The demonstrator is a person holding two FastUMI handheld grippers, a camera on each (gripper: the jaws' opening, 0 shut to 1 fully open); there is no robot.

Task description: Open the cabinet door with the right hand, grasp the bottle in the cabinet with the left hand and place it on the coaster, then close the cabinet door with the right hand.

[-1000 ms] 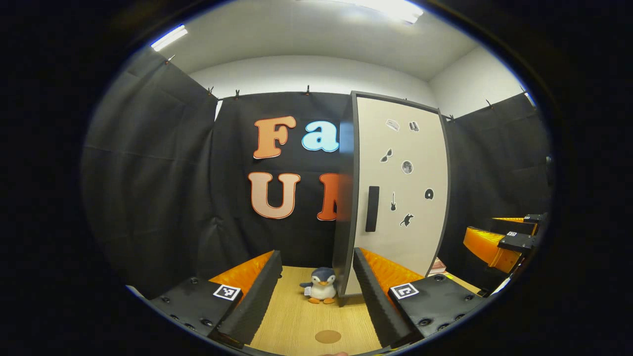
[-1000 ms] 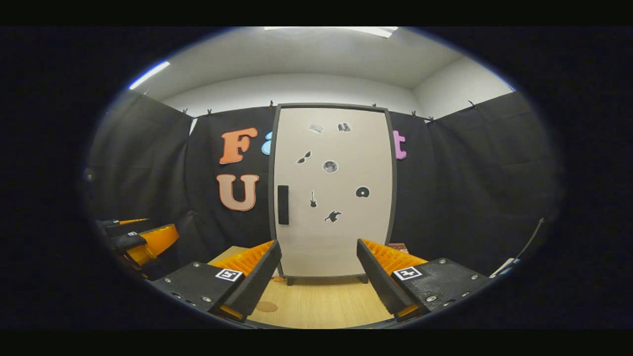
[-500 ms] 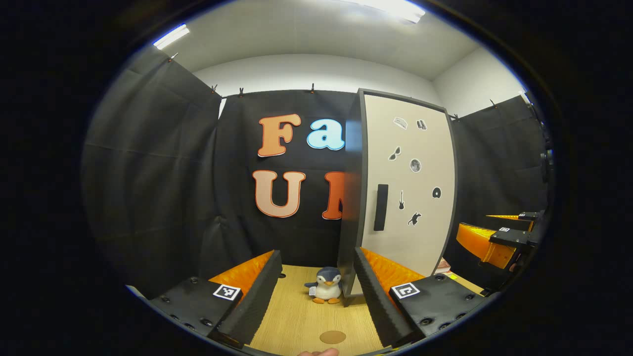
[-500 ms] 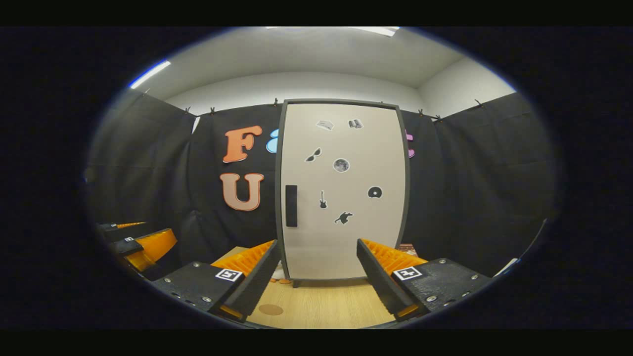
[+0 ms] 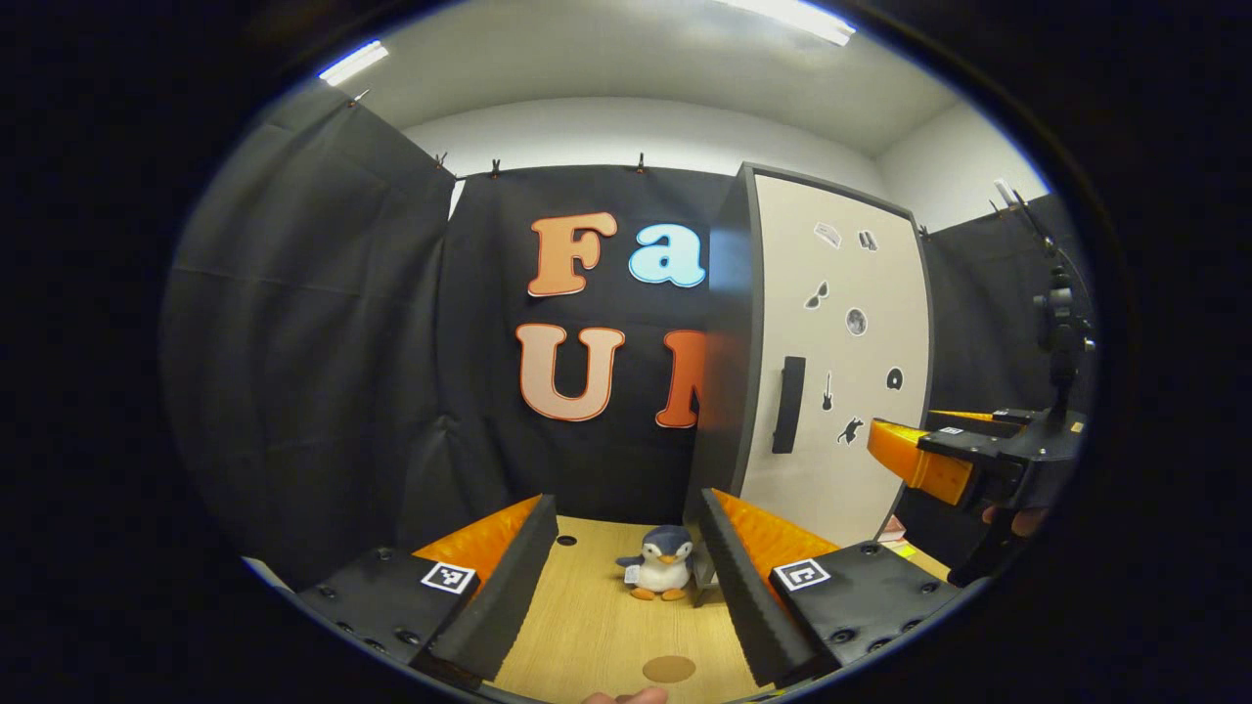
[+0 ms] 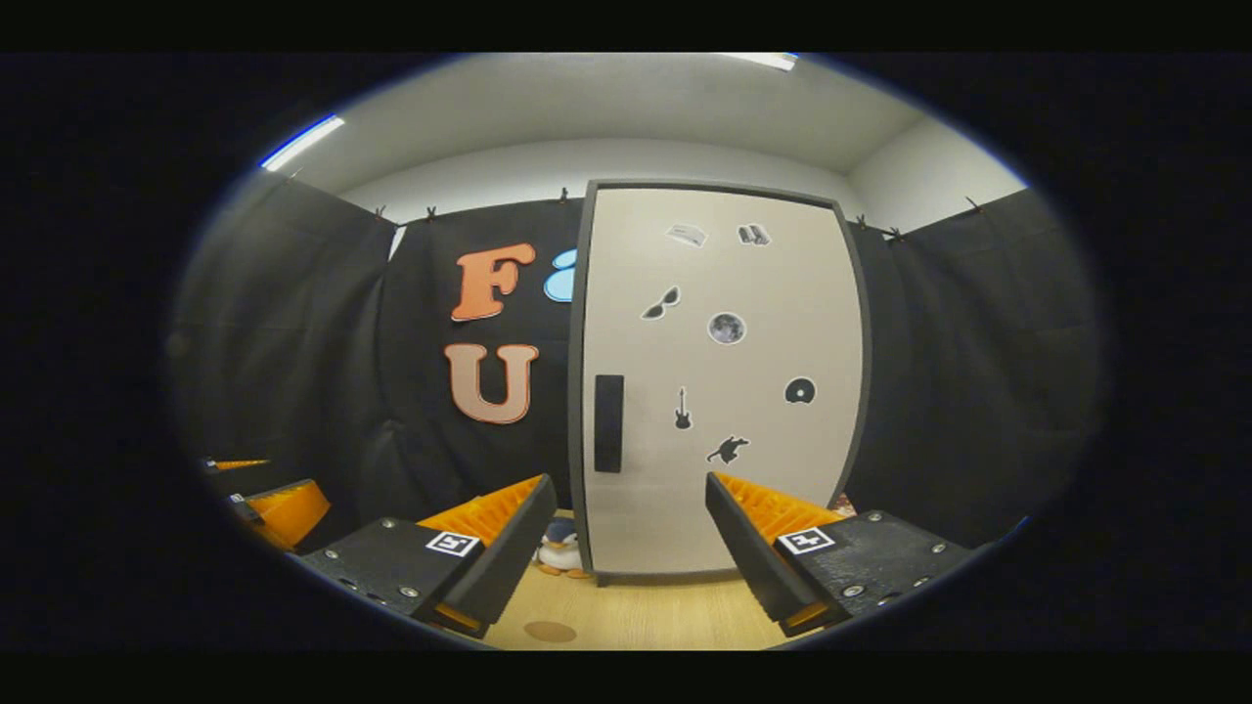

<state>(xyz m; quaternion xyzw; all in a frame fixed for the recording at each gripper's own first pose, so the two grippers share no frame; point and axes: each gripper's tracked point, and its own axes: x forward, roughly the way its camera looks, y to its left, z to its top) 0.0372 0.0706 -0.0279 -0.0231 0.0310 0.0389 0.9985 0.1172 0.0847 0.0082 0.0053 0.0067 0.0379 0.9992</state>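
Cabinet door (image 6: 724, 381) larger, nearer right hand-held gripper (image 6: 626, 533) than before.

Straight ahead of your right gripper (image 6: 626, 533) the cabinet door (image 6: 719, 381) stands shut, a flat wall with its dark handle (image 6: 608, 423) near the left edge; nothing lies between the parted fingers and that handle. The bench (image 6: 646, 616) in front of the door is bare wood except for the coaster (image 6: 549, 632), low and to the left.

From your left gripper (image 5: 626, 557), the lane between the fingers runs over open bench to a plush penguin (image 5: 662, 575), which sits just beside the cabinet's near corner. The cabinet's dark side (image 5: 726, 362) blocks the right of that lane. Your other gripper (image 5: 963, 460) hangs in front of the door, well to the right.
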